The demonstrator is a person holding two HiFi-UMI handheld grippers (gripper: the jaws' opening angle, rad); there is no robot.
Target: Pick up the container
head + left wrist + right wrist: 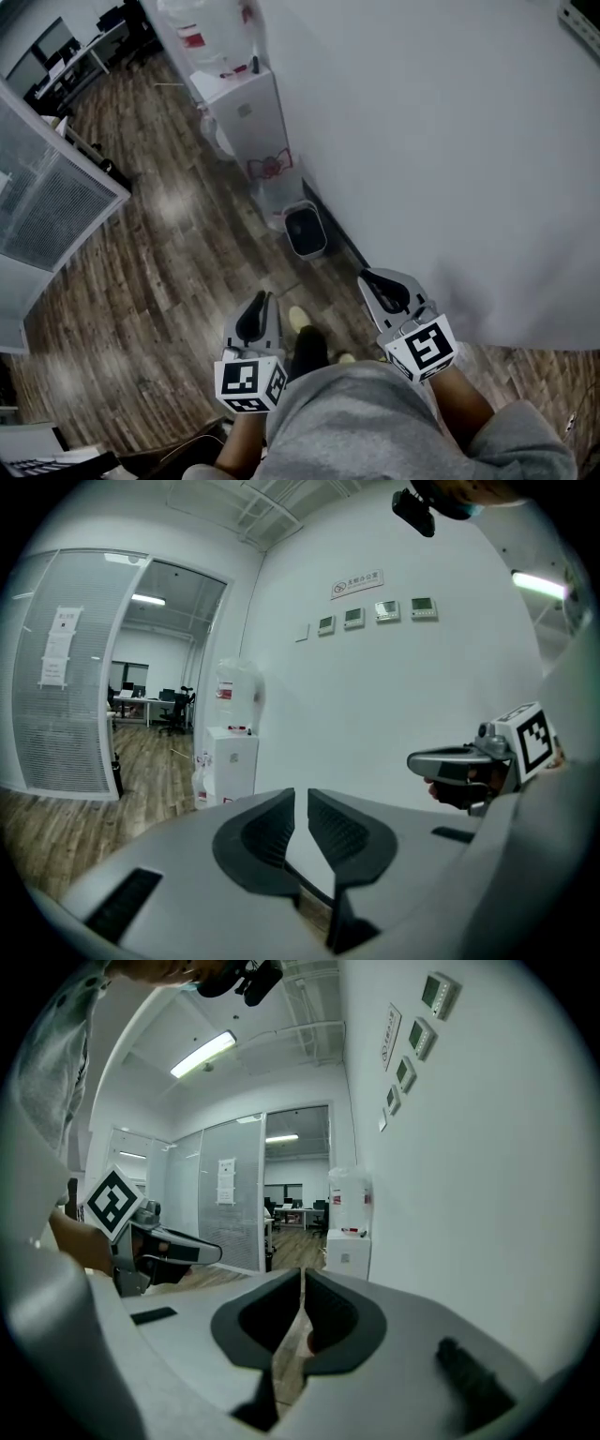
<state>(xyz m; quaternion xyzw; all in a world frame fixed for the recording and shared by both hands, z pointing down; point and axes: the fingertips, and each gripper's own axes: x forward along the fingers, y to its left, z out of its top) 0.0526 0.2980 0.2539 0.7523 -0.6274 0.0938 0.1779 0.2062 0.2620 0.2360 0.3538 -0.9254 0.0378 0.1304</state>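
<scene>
1. A striped glass partition is seen at the far left, with office desks beyond it in the top corner; a dark wooden floor is spread across the room
2. The left gripper is held low over the floor, just ahead of the person's grey top; its jaws are brought together to a thin slit and nothing is pinched between them
3. A white water dispenser, topped by a clear bottle, is stood against the wall ahead
4. The container, a small pale bin with a dark inside, is set upright on the floor at the foot of the wall, just beside the dispenser's base; it is placed well ahead of both grippers and is touched by neither
5. The right gripper is held beside the left, close to the wall; its jaws are pressed together and nothing is gripped
6. The right side is taken up by a plain white wall, on which a row of small control panels is mounted high up
</scene>
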